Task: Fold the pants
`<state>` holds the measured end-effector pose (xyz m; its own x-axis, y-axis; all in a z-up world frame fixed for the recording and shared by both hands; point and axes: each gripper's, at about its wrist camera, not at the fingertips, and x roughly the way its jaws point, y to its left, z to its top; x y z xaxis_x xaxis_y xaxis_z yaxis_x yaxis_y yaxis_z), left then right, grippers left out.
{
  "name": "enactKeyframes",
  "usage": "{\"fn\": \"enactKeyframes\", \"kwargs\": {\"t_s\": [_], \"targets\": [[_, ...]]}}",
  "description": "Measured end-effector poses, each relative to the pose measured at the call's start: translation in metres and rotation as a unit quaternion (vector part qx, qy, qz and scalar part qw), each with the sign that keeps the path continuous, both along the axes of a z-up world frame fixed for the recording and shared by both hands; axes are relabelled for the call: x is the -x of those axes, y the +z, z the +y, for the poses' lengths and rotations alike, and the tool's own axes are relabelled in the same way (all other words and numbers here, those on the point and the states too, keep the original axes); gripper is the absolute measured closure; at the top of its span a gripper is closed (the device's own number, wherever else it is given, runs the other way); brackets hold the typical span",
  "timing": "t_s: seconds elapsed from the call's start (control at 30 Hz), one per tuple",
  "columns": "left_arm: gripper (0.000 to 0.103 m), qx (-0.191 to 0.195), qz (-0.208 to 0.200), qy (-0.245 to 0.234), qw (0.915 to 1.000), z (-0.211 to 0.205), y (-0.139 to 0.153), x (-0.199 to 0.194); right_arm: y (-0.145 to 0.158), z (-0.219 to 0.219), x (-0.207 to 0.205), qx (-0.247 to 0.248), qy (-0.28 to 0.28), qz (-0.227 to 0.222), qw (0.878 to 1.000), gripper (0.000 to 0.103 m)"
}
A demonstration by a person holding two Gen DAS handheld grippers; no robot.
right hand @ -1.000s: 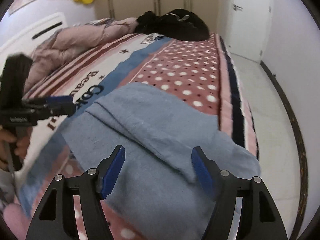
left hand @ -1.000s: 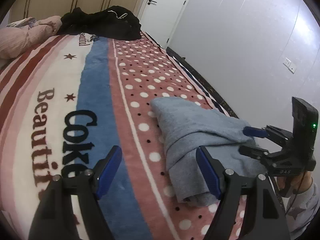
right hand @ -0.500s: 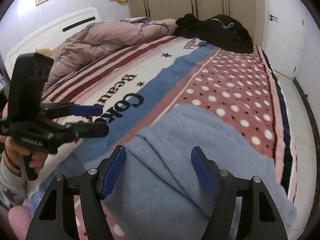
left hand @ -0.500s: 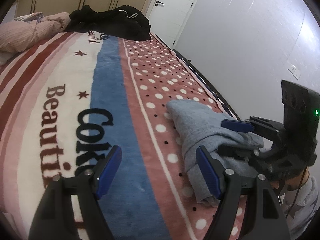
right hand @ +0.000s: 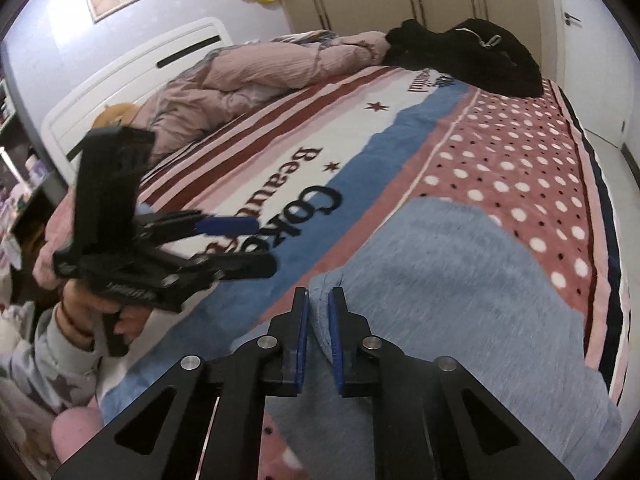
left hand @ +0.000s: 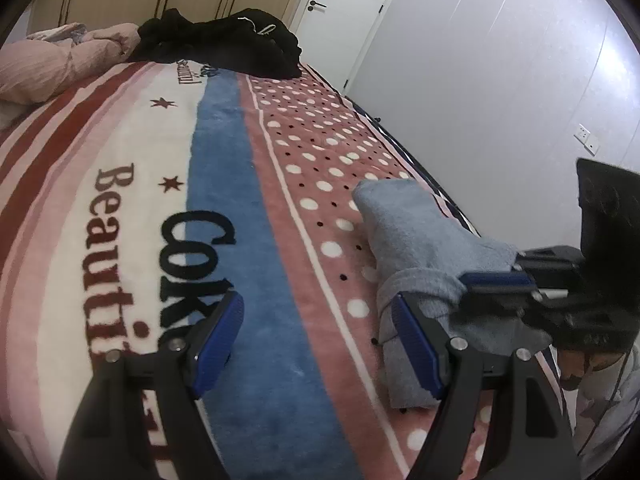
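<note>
Pants (right hand: 460, 280), grey-blue and partly folded, lay on the dotted right side of the bed's blanket (left hand: 132, 152), whose writing read "Beauti…" and "Coke", the rest cut off. The left gripper (left hand: 316, 344) hovered over the blue stripe, jaws wide apart and empty. The right gripper (right hand: 318, 320) had its jaws clamped on a fold at the pants' near edge.
</note>
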<state>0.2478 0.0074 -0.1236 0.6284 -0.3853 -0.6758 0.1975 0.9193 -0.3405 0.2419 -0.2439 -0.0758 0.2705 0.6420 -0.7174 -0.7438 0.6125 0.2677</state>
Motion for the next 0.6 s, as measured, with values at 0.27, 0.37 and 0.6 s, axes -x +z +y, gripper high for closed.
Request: {"fn": "enactKeyframes", "kwargs": {"t_s": [0.27,0.37,0.6], "targets": [[0.044,-0.014,0.011,-0.035,0.9992,-0.016,-0.009,-0.003,-0.013,-0.006,0.020,0.010,0.023,0.014,1.000,0.098],[0.044,-0.007,0.013,-0.038,0.9992,-0.020,-0.011,-0.004,-0.028,-0.004,0.028,0.027,0.039,0.038,0.998,0.099],[0.043,-0.016,0.012,-0.030,0.9993,-0.025,-0.007,-0.007,0.004,-0.042,0.045,0.035,-0.031,-0.051,0.998,0.079]]}}
